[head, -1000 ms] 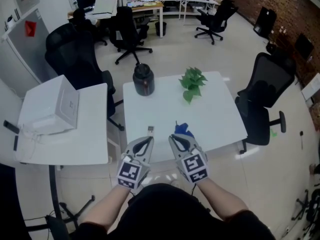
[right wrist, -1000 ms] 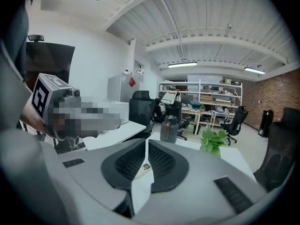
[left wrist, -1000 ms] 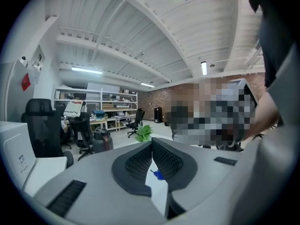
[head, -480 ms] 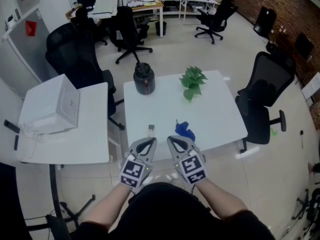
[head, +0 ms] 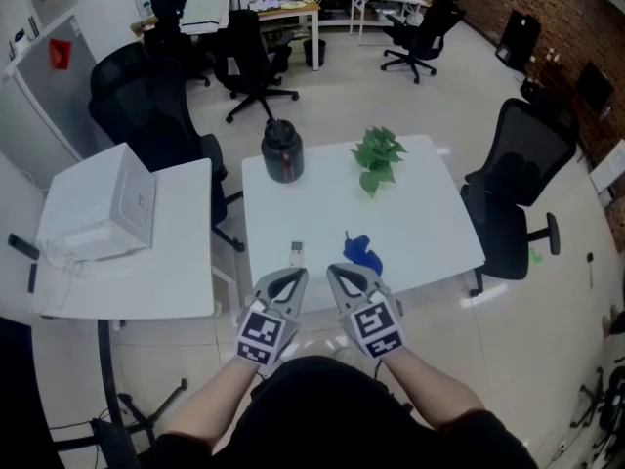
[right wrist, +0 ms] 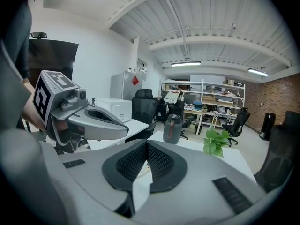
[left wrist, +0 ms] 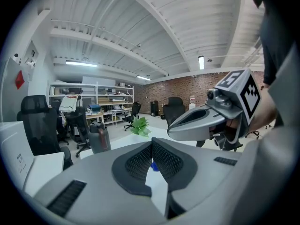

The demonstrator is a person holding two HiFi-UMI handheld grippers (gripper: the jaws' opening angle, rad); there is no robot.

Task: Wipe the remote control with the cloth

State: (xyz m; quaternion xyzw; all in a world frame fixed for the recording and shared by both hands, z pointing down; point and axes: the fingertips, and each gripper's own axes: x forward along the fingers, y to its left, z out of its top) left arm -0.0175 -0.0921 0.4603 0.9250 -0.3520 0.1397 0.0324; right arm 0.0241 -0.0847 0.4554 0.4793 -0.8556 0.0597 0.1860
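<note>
The small remote control point(head: 297, 253) lies near the front edge of the white table point(head: 410, 213). To its right the blue cloth point(head: 363, 255) lies crumpled on the table. Both grippers hover side by side just in front of the table edge, short of both things. My left gripper point(head: 292, 276) is shut and empty, and in its own view the ribbed pads of the left gripper point(left wrist: 151, 143) meet. The same holds for my right gripper point(head: 338, 272), with the right gripper point(right wrist: 146, 144) closed on nothing. A sliver of the blue cloth point(left wrist: 154, 165) shows below the left jaws.
A black jug point(head: 281, 152) and a green plant point(head: 378, 160) stand at the table's far side. A second white table with a white box point(head: 103, 208) is on the left. A black office chair point(head: 516, 179) stands right of the table, others behind.
The right gripper has drawn back from the blue cloth, which stays on the table. The left gripper has barely moved.
</note>
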